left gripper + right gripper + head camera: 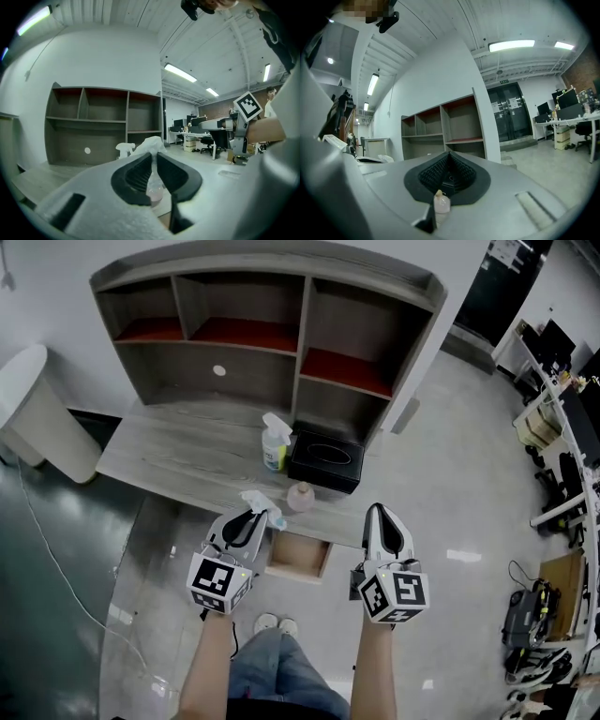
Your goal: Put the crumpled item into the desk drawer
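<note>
Big grey desk (178, 460) with a shelf unit (262, 324) along its back edge. The drawer (298, 557) hangs open under the front edge. A black tissue box (325, 457) sits mid-desk, with a spray bottle (275, 442) right beside it on the left and a little pink bottle (300, 496) near the front edge. The left gripper (253, 516) is pinched nearly closed on the crumpled item (258, 500), a white wad held over the front edge, not in the drawer. The right gripper (377, 513) has its jaws fully together, holding nothing.

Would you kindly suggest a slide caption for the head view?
The left gripper holds the crumpled item near the open desk drawer; right gripper shut, empty.
</note>
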Demonstrator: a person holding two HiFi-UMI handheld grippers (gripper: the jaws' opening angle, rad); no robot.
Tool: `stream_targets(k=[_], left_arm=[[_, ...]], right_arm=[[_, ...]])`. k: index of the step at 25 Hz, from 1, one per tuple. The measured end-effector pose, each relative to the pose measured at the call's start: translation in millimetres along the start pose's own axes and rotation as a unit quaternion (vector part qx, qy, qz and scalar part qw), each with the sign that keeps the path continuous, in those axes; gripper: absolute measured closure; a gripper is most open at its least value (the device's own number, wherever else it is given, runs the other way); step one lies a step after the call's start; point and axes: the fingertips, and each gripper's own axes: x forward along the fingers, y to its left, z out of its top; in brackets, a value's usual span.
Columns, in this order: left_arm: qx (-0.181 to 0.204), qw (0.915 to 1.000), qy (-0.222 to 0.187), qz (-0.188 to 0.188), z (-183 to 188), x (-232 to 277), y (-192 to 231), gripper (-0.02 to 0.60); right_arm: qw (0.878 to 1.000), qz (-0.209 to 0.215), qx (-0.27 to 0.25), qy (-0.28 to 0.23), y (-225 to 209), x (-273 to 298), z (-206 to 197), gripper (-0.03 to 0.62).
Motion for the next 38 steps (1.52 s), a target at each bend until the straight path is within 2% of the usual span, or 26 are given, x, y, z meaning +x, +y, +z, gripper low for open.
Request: stream_targets(k=[3,7,10,14,18,19,21,22,26,27,29,34,38], left_arm=[[-0.022,0.9993,0.029,-0.008,-35.0,17.4,-8.5,0.545],[-0.046,0.9946,0.091,-0.019,-105.7,30.5,-34.3,0.545],[-0.069,0.9879,0.137,-0.02,-164.7,38.3,-52.9,0.544],[-0.079,0.9798,0.181,-0.029,-248.4,68.2,-68.6,0.543],[-0.092,0.9669,0.236,-0.033,-318.6,88.1,-75.2,0.534],[-0.101,0.9639,0.244,-0.037,-329.4,90.8,-76.0,0.517],[-0.113,0.9599,0.253,-0.045,-339.7,93.1,-77.0,0.43],[-0.113,0.9587,0.256,-0.049,-341.1,93.0,-76.9,0.407],[-0.111,0.9555,0.267,-0.058,-333.7,85.5,-74.5,0.377],[-0.111,0.9567,0.263,-0.058,-324.4,82.1,-72.2,0.38],[-0.104,0.964,0.239,-0.053,-292.0,75.4,-63.5,0.425],[-0.06,0.9887,0.136,-0.019,-158.5,67.3,-24.9,0.495],[-0.016,0.9987,0.049,0.001,-37.6,69.6,4.0,0.534]], right_arm=[[1.0,-0.002,0.011,0.024,-5.8,7.3,-31.3,0.584],[0.997,-0.006,0.029,0.069,-10.3,4.0,-87.8,0.583],[0.994,-0.01,0.045,0.098,-9.8,-7.0,-126.8,0.583],[0.991,-0.016,0.053,0.118,-18.2,-10.9,-179.8,0.583],[0.986,-0.029,0.067,0.15,-25.8,-20.5,-230.1,0.584],[0.985,-0.031,0.07,0.155,-27.2,-22.6,-238.2,0.583],[0.984,-0.034,0.074,0.161,-29.5,-24.1,-246.8,0.583],[0.984,-0.035,0.075,0.161,-30.9,-23.4,-247.1,0.583],[0.986,-0.042,0.074,0.143,-34.9,-15.5,-227.6,0.583],[0.987,-0.041,0.07,0.138,-34.3,-12.8,-218.5,0.583],[0.99,-0.039,0.063,0.121,-33.2,-6.8,-195.5,0.583],[0.997,-0.039,0.039,0.062,-37.0,4.7,-111.1,0.583],[0.999,-0.033,0.021,0.009,-35.9,8.7,-30.9,0.583]])
